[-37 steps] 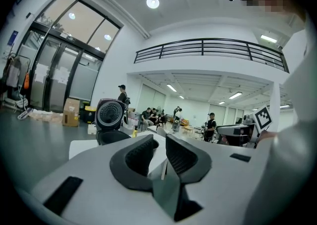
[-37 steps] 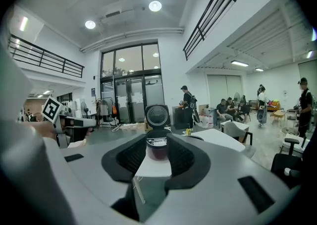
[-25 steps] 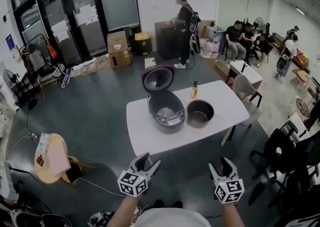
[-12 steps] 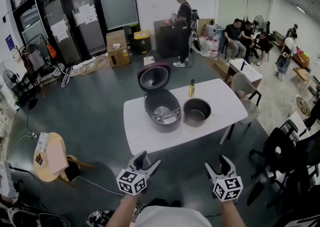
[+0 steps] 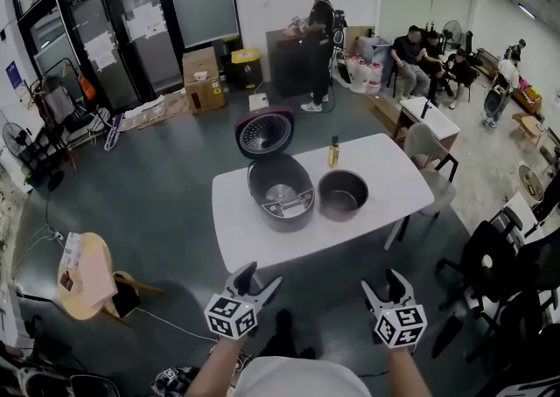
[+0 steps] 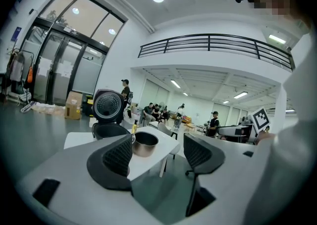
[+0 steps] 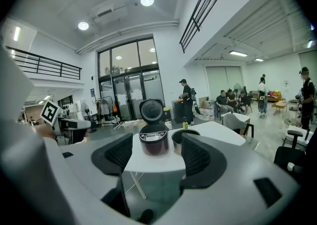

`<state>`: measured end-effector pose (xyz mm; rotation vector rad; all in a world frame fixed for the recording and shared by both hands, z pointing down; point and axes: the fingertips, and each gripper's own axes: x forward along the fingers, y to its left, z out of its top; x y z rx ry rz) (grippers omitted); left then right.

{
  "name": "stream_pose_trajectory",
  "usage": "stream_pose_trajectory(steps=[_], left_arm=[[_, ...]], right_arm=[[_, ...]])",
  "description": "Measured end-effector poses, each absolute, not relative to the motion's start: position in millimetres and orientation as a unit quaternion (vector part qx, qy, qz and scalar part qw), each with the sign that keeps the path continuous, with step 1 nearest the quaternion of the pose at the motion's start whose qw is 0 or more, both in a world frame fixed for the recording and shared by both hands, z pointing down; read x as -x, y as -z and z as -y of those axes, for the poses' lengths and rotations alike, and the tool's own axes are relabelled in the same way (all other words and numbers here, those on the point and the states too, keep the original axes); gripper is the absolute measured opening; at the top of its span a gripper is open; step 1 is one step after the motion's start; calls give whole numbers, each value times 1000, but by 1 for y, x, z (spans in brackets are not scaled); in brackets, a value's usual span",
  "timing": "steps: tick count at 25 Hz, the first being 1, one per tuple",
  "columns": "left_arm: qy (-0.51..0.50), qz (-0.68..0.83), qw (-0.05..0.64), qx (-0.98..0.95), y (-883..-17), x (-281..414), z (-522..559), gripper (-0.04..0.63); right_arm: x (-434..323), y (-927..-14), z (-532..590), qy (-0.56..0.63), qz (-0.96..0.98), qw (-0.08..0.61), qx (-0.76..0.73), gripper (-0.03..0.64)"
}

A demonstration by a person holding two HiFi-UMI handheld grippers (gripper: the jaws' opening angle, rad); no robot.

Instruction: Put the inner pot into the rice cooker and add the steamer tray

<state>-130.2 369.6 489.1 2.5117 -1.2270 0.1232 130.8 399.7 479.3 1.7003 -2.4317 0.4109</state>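
**Head view:** The left gripper (image 5: 261,276) and the right gripper (image 5: 385,282) are held low near the bottom edge. Both have their jaws spread wide with nothing between them, and the jaws have just been opening. The white desk (image 5: 241,238) stands well ahead of both pairs of jaws. On it, ahead of the left jaws, sits the rice cooker (image 5: 280,196) with its lid (image 5: 263,131) tipped up and back. The inner pot (image 5: 342,194) stands upright just beside the cooker, outside it and ahead of the right jaws. A small bottle (image 5: 333,151) stands beyond the pot.

**Left gripper view:** The left gripper (image 6: 158,152) has its jaws standing apart, with only floor and room between them. The inner pot (image 6: 145,143) shows far off at the inner edge of the left-hand jaw. The rice cooker (image 6: 108,131) is further left, behind that jaw.

**Right gripper view:** The right gripper (image 7: 157,153) has its jaws wide apart and gripping nothing. Far beyond the gap, the rice cooker (image 7: 154,145) stands framed between them on the desk (image 7: 218,132). The inner pot (image 7: 178,137) peeks out at the inner edge of the right-hand jaw, well apart from it
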Motion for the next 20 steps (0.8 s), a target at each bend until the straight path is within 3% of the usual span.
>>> stream_pose_trajectory(steps=[20], left_arm=[[-68,381,173,-906,-500,131,-181,328]], right_arm=[[-112,-498,-233,-158,788,100,-587,318]])
